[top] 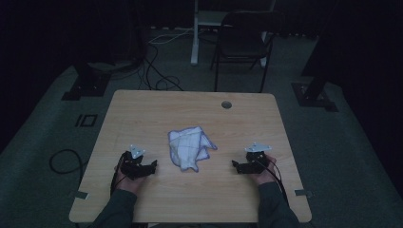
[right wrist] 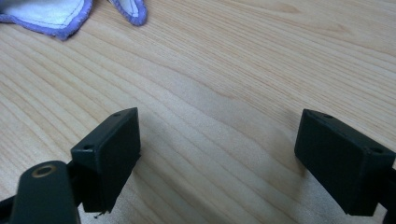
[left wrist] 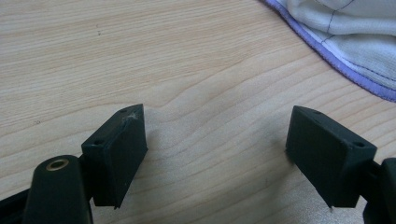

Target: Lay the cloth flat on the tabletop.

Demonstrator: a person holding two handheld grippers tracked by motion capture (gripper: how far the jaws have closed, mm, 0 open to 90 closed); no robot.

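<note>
A crumpled white cloth with a purple hem lies in the middle of the wooden table. My left gripper rests on the table to the cloth's left, open, with bare wood between its jaws. In the left gripper view the cloth fills the upper right corner, beyond the left gripper. My right gripper rests to the cloth's right, also open and empty. In the right gripper view the cloth's hem shows at the upper left, well ahead of the right gripper.
A round cable hole sits near the table's far edge. A dark chair and a white desk leg stand on the floor behind the table. Cables trail on the carpet at left.
</note>
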